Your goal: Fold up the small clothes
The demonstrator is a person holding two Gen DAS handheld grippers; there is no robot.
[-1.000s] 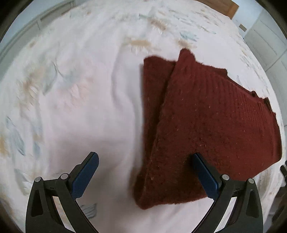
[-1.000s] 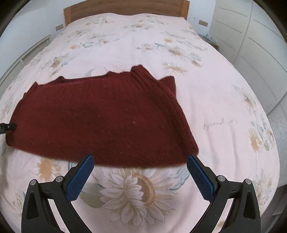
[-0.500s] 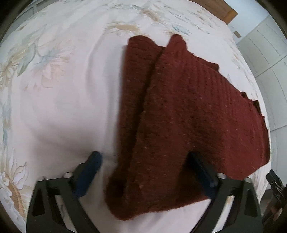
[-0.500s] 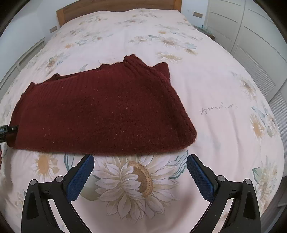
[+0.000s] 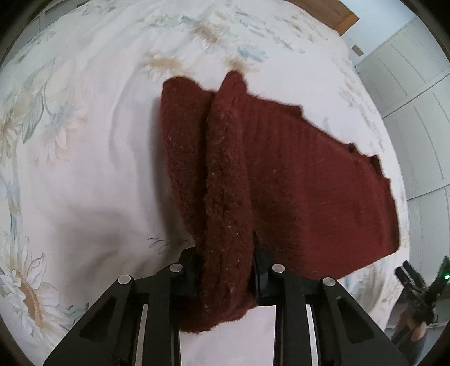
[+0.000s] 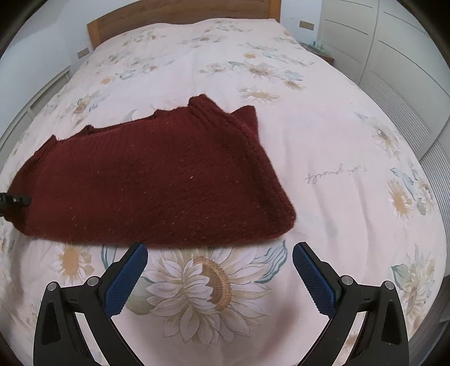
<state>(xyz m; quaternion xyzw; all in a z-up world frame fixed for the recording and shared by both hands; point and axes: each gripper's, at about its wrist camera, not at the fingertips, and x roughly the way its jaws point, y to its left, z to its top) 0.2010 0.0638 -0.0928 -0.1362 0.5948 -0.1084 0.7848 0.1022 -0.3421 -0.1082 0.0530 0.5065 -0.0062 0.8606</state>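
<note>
Maroon knit sweater (image 5: 295,180) lies folded on a bed, spread across the pale floral bedspread (image 5: 84,157), with one narrow folded edge gathered up toward the left gripper (image 5: 226,270). That gripper's jaws are closing, and the thick doubled edge of the sweater stands between them, filling the gap from pad to pad, so the wool is pinched at its near corner while the rest of the garment fans away to the right and upward in the left wrist view. A ragged hem of the sweater hangs just below the jaws. In the right wrist view the sweater (image 6: 157,180) shows as a broad slab lying flat, its ribbed fold running along its right side, and its near edge sits just beyond the tips of the right gripper (image 6: 219,270). The right gripper stands wide apart with nothing between its blue pads (image 6: 126,278), poised over a large printed sunflower (image 6: 208,284) on the bedspread, close to the sweater's edge but not touching it. A wooden headboard (image 6: 180,19) closes the far end of the bed, and white wardrobe doors (image 6: 393,56) stand to the right.
</note>
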